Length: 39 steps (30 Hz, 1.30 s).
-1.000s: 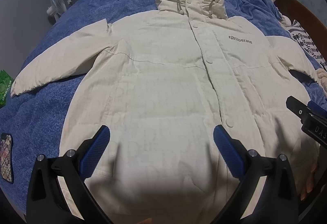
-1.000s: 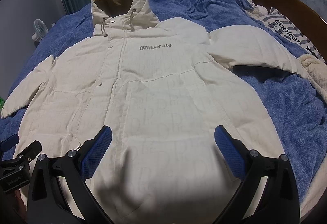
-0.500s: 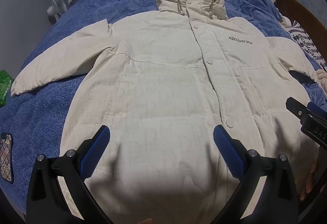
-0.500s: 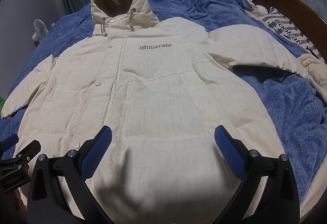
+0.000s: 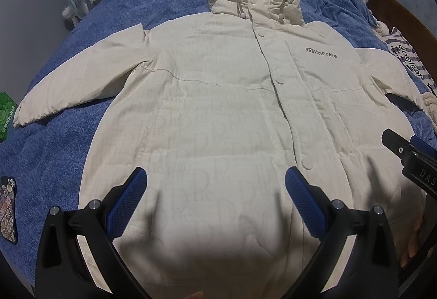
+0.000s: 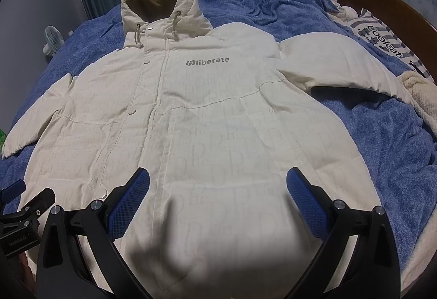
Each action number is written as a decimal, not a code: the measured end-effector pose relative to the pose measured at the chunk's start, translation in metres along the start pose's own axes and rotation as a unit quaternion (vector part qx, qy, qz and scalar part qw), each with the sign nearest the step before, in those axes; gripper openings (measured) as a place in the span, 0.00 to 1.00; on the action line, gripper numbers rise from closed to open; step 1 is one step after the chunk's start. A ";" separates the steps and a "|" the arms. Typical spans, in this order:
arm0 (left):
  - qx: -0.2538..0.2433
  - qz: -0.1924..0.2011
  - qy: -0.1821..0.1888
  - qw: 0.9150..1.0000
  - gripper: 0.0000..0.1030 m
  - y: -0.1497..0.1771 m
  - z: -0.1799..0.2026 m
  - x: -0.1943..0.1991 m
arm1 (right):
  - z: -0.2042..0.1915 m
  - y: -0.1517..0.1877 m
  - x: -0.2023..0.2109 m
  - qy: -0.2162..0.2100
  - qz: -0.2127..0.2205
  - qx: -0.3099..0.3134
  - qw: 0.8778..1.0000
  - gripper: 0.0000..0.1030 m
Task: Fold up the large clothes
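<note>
Across the blue bed (image 5: pixel 68 135), a cream coat (image 5: pixel 218 113) lies flat, hood up; left gripper (image 5: pixel 215 192) and right gripper (image 6: pixel 218 189) hover released above its hem.

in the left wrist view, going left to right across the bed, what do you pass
green packet → jacket's outstretched sleeve → liberate logo on the jacket's chest → striped coolcat bag

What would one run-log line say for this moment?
stage: before first fold | cream hooded padded coat: flat, face up on blue blanket | left gripper: open, empty | right gripper: open, empty
</note>
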State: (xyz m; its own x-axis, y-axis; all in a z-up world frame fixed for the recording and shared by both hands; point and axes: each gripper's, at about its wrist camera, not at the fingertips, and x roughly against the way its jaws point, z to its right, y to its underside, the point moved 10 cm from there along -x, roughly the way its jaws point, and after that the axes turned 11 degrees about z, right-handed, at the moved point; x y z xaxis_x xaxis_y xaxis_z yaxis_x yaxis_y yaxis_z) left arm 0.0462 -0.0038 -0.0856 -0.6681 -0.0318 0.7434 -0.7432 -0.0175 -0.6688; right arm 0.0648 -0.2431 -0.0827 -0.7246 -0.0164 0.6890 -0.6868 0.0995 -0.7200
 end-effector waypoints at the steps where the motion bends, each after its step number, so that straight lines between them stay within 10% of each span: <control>1: 0.000 0.000 0.000 1.000 0.94 0.000 0.000 0.000 | 0.000 0.000 0.000 0.000 0.000 0.000 1.000 0.94; 26: 0.002 -0.006 0.000 1.000 0.94 0.002 -0.003 -0.004 | 0.016 -0.005 -0.001 0.025 0.009 -0.007 1.000 0.94; 39: -0.026 -0.009 -0.003 1.000 0.94 0.004 -0.002 -0.027 | 0.101 -0.065 -0.012 0.036 0.051 -0.077 0.995 0.94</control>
State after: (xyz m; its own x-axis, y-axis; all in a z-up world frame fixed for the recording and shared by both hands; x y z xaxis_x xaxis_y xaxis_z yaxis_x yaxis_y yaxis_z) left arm 0.0614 -0.0013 -0.1082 -0.6544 -0.0383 0.7552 -0.7562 0.0331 -0.6535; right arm 0.1121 -0.3497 -0.0523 -0.7807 0.0718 0.6207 -0.5886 0.2487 -0.7692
